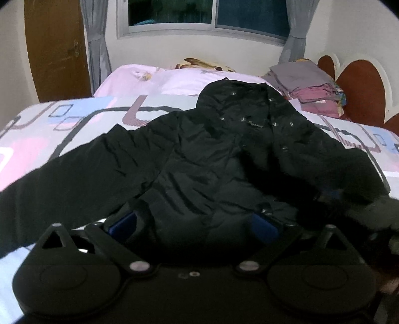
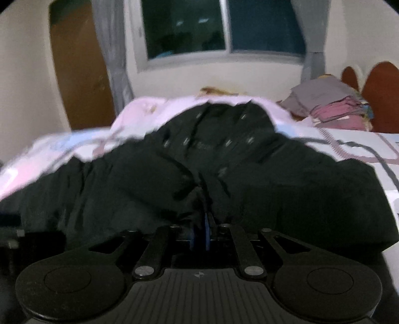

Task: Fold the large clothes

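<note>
Jacket (image 1: 199,159) hem hiding left tongs (image 1: 194,226) spread wide, right tongs (image 2: 199,234) blurred, grip unclear

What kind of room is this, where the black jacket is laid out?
Most likely a bedroom in a home. The black jacket lies spread on a bed with a patterned sheet and a rounded headboard. A curtained window sits behind it, and a stack of folded clothes rests near the headboard.

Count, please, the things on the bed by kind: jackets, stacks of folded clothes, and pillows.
Black jacket: 1
Stack of folded clothes: 1
Pillows: 1 seen, partly hidden behind the bedding
Total: 3
</note>
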